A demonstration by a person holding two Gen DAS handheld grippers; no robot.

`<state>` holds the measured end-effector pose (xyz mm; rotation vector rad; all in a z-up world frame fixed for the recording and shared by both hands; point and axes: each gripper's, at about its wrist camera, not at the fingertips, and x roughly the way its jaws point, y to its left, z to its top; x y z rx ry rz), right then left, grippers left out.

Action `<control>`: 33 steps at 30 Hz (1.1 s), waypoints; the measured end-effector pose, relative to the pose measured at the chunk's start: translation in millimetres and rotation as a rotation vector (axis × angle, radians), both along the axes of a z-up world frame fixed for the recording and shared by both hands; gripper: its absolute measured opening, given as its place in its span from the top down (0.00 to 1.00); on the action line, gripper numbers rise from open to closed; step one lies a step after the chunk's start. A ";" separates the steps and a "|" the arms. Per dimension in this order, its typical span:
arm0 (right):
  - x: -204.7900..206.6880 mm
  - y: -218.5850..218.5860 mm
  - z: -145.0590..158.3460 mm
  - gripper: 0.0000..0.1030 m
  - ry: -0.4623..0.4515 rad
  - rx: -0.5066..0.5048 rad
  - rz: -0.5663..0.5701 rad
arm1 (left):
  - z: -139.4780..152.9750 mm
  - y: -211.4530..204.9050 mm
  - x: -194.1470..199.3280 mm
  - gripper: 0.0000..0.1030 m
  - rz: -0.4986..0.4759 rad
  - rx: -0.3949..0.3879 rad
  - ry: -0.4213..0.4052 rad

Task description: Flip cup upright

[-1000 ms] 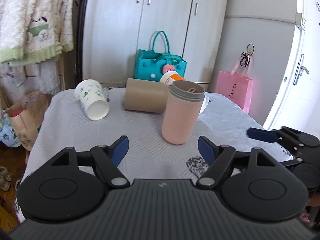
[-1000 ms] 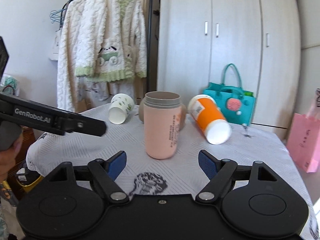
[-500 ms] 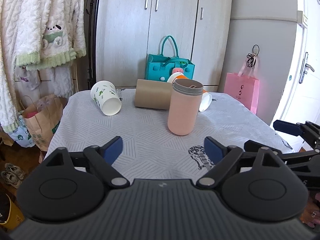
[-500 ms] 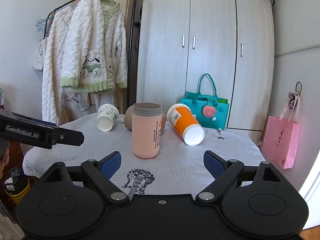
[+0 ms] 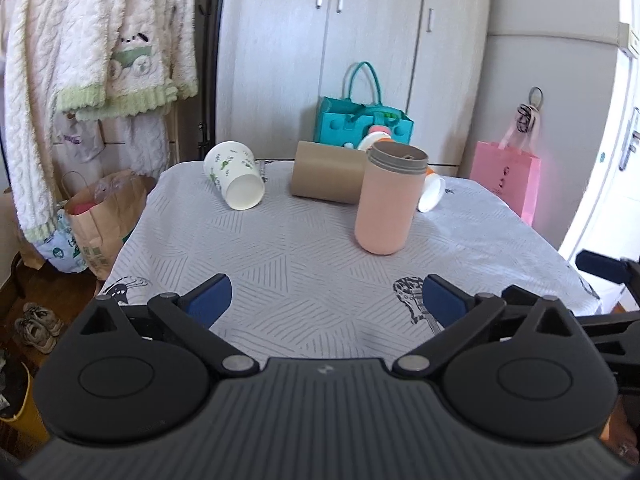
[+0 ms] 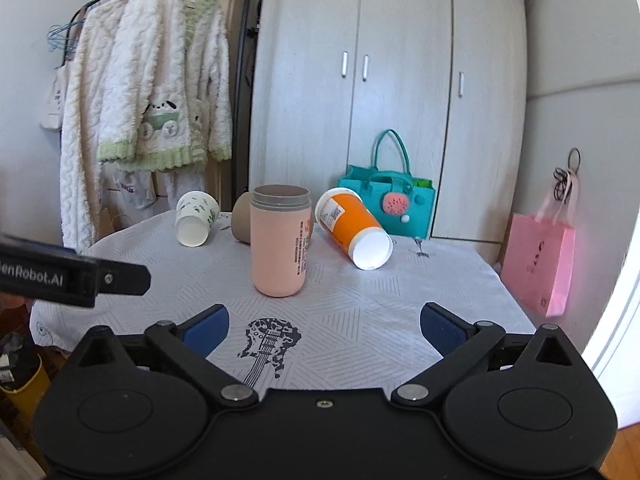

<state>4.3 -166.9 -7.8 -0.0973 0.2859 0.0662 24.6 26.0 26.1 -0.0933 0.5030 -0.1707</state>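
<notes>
Both grippers, left (image 5: 326,300) and right (image 6: 324,326), hang wide open and empty at the table's (image 6: 440,280) near edge, pink cup (image 6: 281,240) standing upright mid-table, so looks basically done unless the tipped orange cup (image 6: 352,226) is next.

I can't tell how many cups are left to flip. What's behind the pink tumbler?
Behind the upright pink tumbler lie a brown cup and an orange cup, both on their sides. The tumbler covers part of each.
</notes>
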 end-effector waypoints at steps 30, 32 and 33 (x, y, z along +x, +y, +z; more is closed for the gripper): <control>0.9 -8.2 -1.7 0.00 0.012 0.030 -0.151 | -4.6 11.5 -5.0 0.00 0.158 0.035 -0.057; 1.2 -9.0 -1.6 0.00 0.012 0.033 -0.156 | -5.0 12.5 -4.3 0.00 0.162 0.049 -0.059; 1.3 -9.1 -1.6 0.00 0.011 0.033 -0.158 | -5.2 12.9 -4.2 0.00 0.161 0.051 -0.058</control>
